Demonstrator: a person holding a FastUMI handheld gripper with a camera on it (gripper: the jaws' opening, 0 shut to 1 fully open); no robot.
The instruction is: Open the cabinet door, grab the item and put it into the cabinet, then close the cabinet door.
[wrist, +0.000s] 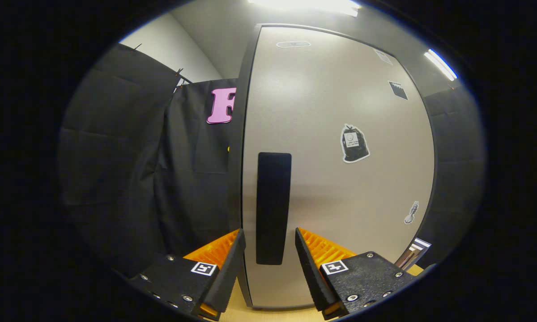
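Cabinet door [340, 179] is closed, flush w/ its dark frame, pale face toward the gripper [269, 257]. Handle [273, 208] is a tall dark recessed slot nr the door's left edge; long axis vertical. Jaws are spread, nothing held; the lower end of the handle shows in the gap betw. the fingers [230, 264], just ahead of the tips. Cannot tell whether tips touch the door face; prob. a small gap remains. Key relation: handle lies dead ahead and centred betw. the jaws, its long axis upright, jaw opening running across it, so the fingers straddle the slot, one each side. Left finger sits abt over the door's left edge, right finger over the door panel. Judgement: task is at step one, door not yet opened; next move calls for going fwd to hook or pinch the handle lip, then pulling; hinge side looks to be the right, as handle is at left, but not confirmed. The item to be stowed cannot be located from here. Stickers [354, 143] on the door face, no bearing on the grasp. Booth cloth [152, 179] hangs left of the cabinet; wooden top [268, 313] below the fingers. Risk: recessed slot gives little lip, a finger may slip off.
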